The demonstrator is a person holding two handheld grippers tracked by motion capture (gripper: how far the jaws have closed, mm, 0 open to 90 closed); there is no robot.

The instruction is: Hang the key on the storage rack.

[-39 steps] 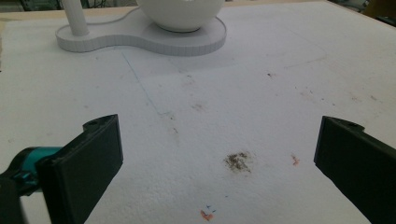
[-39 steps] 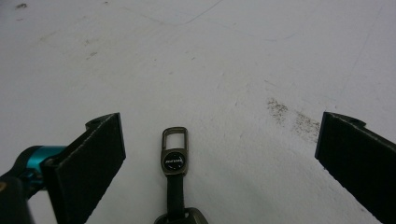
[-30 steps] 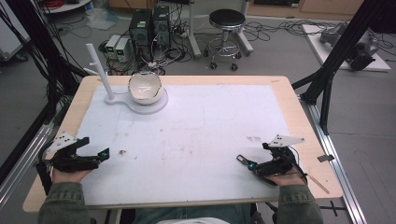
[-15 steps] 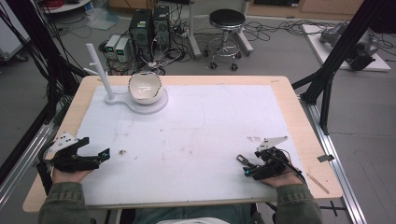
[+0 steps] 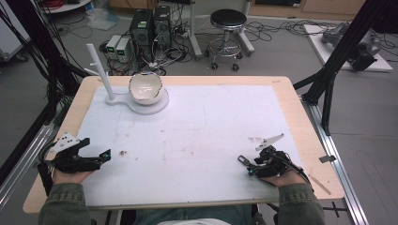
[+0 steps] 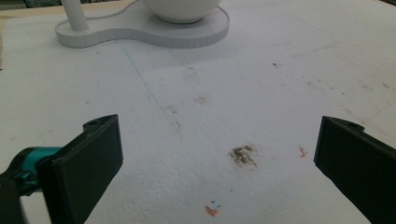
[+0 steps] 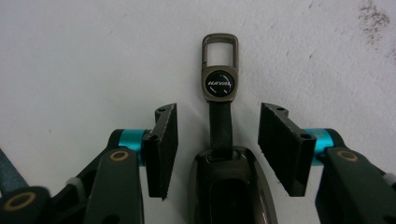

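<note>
High view sits above the person's side, looking forward and down over the whole white foam-covered wooden table (image 5: 211,136). Left gripper view skims low toward the white plastic stand base (image 6: 140,30), shared with the high view (image 5: 141,104). Right gripper view looks close down on the mat.

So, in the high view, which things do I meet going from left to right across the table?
left gripper → white stand → bowl → car key fob → right gripper, its jaws just closing around the fob, pads not yet touching.
</note>
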